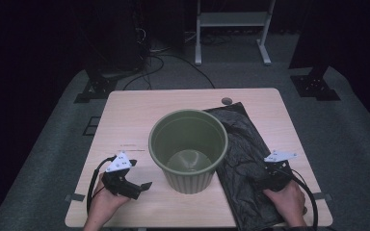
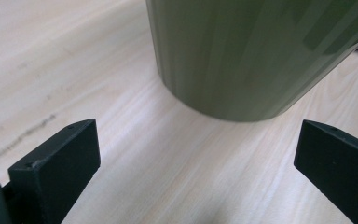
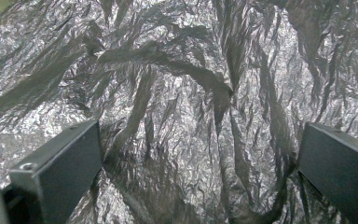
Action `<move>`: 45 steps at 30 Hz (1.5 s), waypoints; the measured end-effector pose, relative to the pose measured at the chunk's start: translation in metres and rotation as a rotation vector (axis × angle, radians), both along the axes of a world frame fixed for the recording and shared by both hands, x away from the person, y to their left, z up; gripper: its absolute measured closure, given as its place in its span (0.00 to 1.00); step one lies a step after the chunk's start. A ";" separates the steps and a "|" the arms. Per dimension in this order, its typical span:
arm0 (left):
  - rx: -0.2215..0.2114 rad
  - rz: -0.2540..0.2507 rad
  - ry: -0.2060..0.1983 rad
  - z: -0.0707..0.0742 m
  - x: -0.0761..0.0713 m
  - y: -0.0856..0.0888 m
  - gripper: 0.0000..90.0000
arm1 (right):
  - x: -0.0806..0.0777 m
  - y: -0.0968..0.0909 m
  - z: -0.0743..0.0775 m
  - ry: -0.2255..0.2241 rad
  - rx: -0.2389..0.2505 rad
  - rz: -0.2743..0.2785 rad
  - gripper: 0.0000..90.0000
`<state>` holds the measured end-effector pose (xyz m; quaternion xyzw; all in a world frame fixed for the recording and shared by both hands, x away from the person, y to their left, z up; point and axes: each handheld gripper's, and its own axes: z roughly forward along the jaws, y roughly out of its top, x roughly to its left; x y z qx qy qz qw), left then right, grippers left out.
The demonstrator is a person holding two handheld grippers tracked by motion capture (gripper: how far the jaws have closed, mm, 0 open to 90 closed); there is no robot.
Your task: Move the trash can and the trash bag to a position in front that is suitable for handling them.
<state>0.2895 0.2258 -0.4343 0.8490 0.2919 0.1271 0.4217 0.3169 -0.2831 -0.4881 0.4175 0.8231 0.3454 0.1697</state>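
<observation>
An empty olive-green plastic bin stands upright in the middle of the light wooden table. To its right a crumpled black plastic bag lies flat, reaching the table's front edge. My left gripper rests on the table left of the bin, open, with bare wood between its jaws; the bin's ribbed wall rises just ahead of it. My right gripper sits over the bag's near part, open, and wrinkled black film lies between its jaws.
A round grommet hole sits at the table's far edge. Beyond the table are a white metal frame, black stand bases and cables on grey carpet. Bare wood spreads left of and behind the bin.
</observation>
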 end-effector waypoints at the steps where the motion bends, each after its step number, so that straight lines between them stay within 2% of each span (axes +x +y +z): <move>1: 0.006 0.000 0.003 -0.004 0.001 0.000 0.00 | 0.000 0.000 0.000 0.000 0.000 0.000 0.00; 6: 0.020 0.024 0.005 -0.019 0.004 0.001 0.00 | 0.000 0.000 0.000 0.000 0.000 0.001 0.00; 7: 0.030 0.030 0.007 -0.026 0.006 0.001 0.00 | 0.000 0.000 0.000 0.000 0.000 0.001 0.00; 8: 0.030 0.030 0.007 -0.026 0.006 0.001 0.00 | 0.000 0.000 0.000 0.000 0.000 0.001 0.00; 10: 0.033 0.035 0.025 -0.034 0.008 0.001 0.00 | 0.000 0.000 0.000 0.000 0.000 0.001 0.00; 13: 0.078 0.033 0.030 -0.042 0.011 -0.002 0.00 | 0.000 0.000 0.000 0.000 0.000 0.002 0.00; 18: 0.090 0.048 0.044 -0.048 0.013 -0.004 0.00 | 0.000 0.000 0.000 -0.001 0.000 0.004 0.00; 22: 0.098 0.067 0.034 -0.048 0.012 -0.005 0.00 | 0.000 0.000 0.000 -0.001 0.000 0.004 0.00; 24: 0.120 0.072 0.041 -0.049 0.013 -0.007 0.00 | 0.000 0.000 0.000 -0.001 0.000 0.005 0.00; 38: 0.119 0.083 0.043 -0.049 0.012 -0.008 0.00 | -0.001 -0.001 0.001 0.006 0.000 0.017 0.00; 40: 0.119 0.083 0.043 -0.049 0.012 -0.008 0.00 | -0.001 -0.003 0.002 0.005 0.006 0.021 0.00; 45: 0.119 0.082 0.043 -0.049 0.012 -0.007 0.00 | -0.002 -0.011 0.019 -0.032 0.036 0.004 0.00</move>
